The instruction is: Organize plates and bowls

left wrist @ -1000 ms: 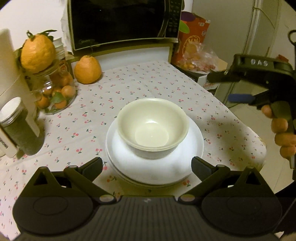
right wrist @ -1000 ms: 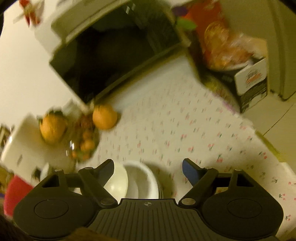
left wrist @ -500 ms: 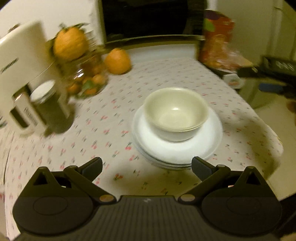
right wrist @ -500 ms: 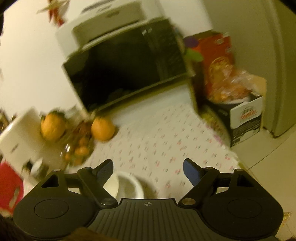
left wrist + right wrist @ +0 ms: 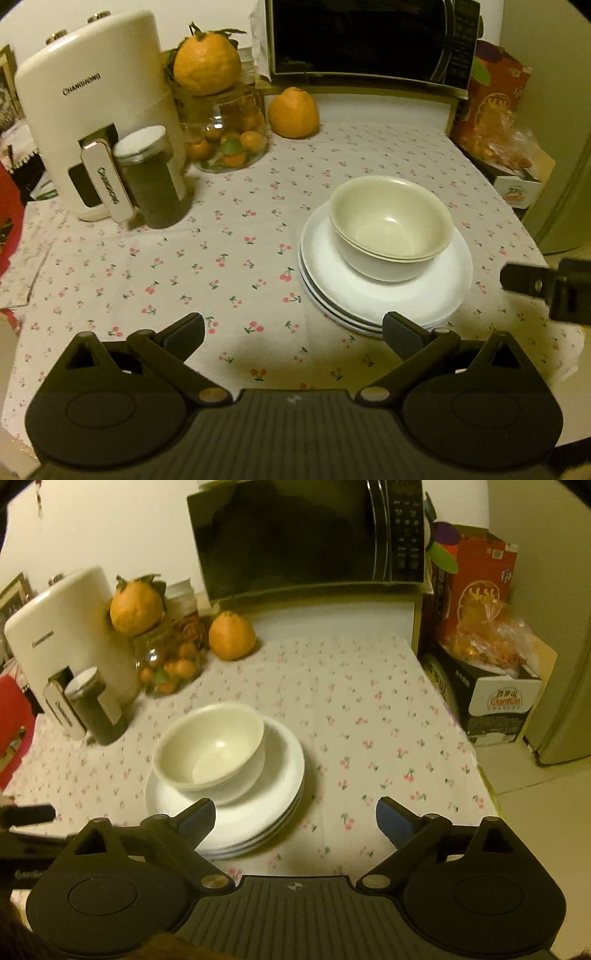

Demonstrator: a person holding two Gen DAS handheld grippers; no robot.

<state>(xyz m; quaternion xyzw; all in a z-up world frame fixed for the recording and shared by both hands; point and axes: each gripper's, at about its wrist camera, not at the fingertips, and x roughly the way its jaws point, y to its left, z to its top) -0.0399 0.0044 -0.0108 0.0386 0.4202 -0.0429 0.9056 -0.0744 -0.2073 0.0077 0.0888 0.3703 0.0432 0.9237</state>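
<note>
Two nested cream bowls (image 5: 391, 225) (image 5: 210, 746) sit on a stack of white plates (image 5: 436, 299) (image 5: 273, 794) on the cherry-print tablecloth. My left gripper (image 5: 293, 326) hovers near the table's front edge, left of the stack, open and empty. My right gripper (image 5: 295, 814) hangs on the stack's near right side, its jaws opening with nothing between them. Its left fingertip overlaps the plate rim in the picture without pressing on it. The right gripper's tip (image 5: 524, 282) shows at the right edge of the left wrist view.
At the back stand a black microwave (image 5: 306, 539), a large orange (image 5: 293, 112), a glass jar of small oranges (image 5: 229, 136) topped by another orange, a white appliance (image 5: 92, 110) and a dark canister (image 5: 151, 181). Boxes (image 5: 491, 698) sit off the table's right edge.
Both views have rolled level and sharpened. The stack now sits right of the left gripper's centre. The right gripper's jaws stand wider and the bowls and plates show fully in its view.
</note>
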